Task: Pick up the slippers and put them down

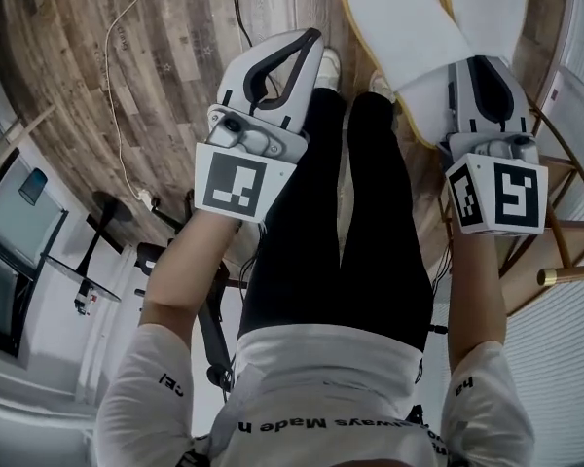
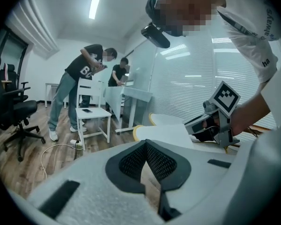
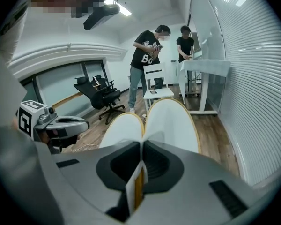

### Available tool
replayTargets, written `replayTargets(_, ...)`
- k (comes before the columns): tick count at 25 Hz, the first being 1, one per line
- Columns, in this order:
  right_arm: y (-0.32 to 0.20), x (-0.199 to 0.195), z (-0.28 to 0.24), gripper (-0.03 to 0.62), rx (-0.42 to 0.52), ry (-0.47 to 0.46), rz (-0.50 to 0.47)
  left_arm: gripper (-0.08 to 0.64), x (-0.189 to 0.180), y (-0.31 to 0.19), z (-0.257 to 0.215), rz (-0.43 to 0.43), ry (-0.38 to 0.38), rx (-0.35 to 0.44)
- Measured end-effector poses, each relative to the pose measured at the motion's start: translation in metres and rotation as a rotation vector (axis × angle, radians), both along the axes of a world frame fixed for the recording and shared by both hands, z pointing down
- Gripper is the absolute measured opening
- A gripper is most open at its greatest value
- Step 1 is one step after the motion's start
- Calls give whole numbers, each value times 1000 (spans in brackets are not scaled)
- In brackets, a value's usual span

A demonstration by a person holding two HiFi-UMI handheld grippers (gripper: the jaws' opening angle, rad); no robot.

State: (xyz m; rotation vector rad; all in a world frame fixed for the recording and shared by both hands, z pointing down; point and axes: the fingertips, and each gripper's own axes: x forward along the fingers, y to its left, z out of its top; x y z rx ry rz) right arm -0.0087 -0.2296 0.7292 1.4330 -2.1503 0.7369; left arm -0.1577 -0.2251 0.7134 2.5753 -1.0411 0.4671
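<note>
Above the wood floor (image 1: 175,56), just ahead of the person's right foot, the slippers (image 1: 409,37) hang in the air. They are a white pair with yellow rims, pinched together at one end by the right gripper (image 1: 472,66). Its fingers (image 3: 160,161) are clamped tight on them. A thin strip of white and yellow edge shows between the pads, and the two slippers fan out beyond. The head view cuts off their far ends at the top edge.

The left gripper (image 1: 314,35) holds nothing. Its fingers (image 2: 131,163) meet at the tips, and floor shows through the loop behind them.

The shirt (image 1: 321,387) has upside-down print along its hem; only "Made" reads clearly, and the sleeve letters are too small. Two bystanders (image 2: 84,83) stand by a white chair (image 2: 91,114). The white print on one black T-shirt is not legible.
</note>
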Motion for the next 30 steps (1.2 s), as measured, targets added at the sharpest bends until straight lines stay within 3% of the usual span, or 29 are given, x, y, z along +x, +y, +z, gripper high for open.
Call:
replayTargets(10,4,15,118,23,-13,8,8,11,11,-2,112,60,-40,13)
replayTargets(18,1,29,211,23,-21,2,-8,11,22,-13,194,64,-43,53)
replayTargets(30,-1,29,355,23,-36,7,-52,11,30,-21,324,66,-26,48)
